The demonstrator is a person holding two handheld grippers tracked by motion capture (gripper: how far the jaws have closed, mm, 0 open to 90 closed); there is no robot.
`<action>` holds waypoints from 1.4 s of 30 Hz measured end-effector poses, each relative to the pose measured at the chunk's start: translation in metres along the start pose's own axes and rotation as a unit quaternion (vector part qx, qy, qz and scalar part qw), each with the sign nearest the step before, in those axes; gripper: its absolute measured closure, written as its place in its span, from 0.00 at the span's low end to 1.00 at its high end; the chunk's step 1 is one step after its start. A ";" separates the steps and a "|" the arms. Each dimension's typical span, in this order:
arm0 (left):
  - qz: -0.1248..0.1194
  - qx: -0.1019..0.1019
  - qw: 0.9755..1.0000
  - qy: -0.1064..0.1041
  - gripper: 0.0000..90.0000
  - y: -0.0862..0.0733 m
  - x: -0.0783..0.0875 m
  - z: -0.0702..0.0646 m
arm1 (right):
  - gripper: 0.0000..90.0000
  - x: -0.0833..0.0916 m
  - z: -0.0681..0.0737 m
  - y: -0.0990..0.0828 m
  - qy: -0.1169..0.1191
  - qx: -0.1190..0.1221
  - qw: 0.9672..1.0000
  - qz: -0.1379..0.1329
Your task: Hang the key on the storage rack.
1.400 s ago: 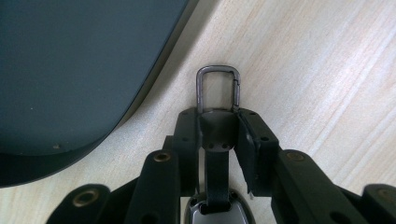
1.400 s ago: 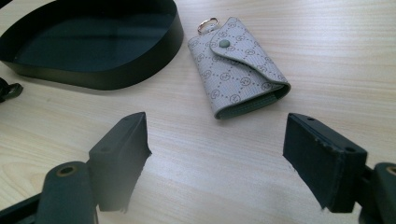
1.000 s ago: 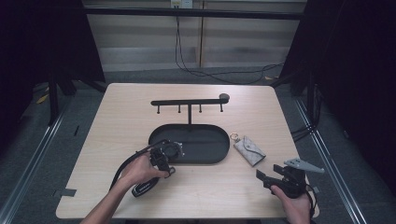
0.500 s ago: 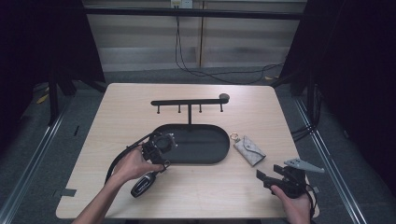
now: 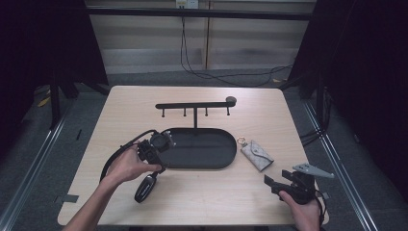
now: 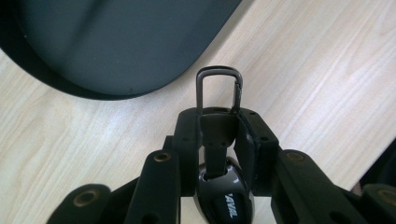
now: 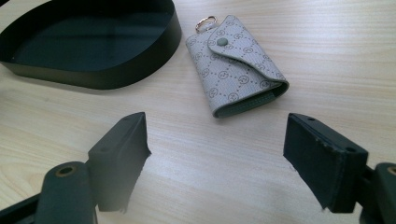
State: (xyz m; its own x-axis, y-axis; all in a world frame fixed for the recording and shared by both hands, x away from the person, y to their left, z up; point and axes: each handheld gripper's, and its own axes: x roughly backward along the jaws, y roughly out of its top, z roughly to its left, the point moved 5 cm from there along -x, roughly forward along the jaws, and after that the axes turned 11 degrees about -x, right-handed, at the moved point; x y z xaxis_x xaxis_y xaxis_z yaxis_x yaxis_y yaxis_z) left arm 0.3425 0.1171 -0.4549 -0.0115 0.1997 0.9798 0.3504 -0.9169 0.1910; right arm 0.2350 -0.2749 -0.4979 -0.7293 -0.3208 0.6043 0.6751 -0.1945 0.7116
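Jaws of the left gripper were clamped tight on the neck of a glossy black car key fob, right where its dark metal carabiner clip joined the body; the clip stuck out past the pads, over bare table. In the high view the left gripper sat in the person's left hand at the left end of the black oval tray, with the fob slanting below it over the light wooden table (whether its lower end touched the wood I could not tell). The tray stood at the middle of the table, and the black T-shaped hook rack rose from its far edge.

The right gripper had its jaws spread wide apart with nothing between them, only tabletop. Beyond its pads lay a grey patterned snap-flap key pouch with a small metal ring, flat on the wood just beside the tray's right end and apart from it. From above, the right gripper was held low near the table's front right corner, the pouch a little way ahead of it.
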 end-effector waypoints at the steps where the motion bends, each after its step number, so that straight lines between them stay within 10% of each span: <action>1: -0.002 0.003 1.000 0.000 0.79 -0.001 0.001 0.000 | 0.24 0.000 0.000 0.000 0.000 -0.001 1.000 0.000; 42: -0.005 0.010 1.000 0.024 0.79 -0.006 0.064 0.007 | 0.23 -0.002 -0.002 -0.001 -0.007 -0.010 1.000 0.005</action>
State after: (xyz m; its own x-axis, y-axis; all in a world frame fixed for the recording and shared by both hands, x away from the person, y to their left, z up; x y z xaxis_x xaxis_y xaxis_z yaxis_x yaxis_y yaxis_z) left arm 0.3465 0.1378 -0.3939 -0.0588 0.1913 0.9798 0.3686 -0.9080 0.1993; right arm 0.2360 -0.2758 -0.5007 -0.7243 -0.3096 0.6160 0.6840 -0.2099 0.6987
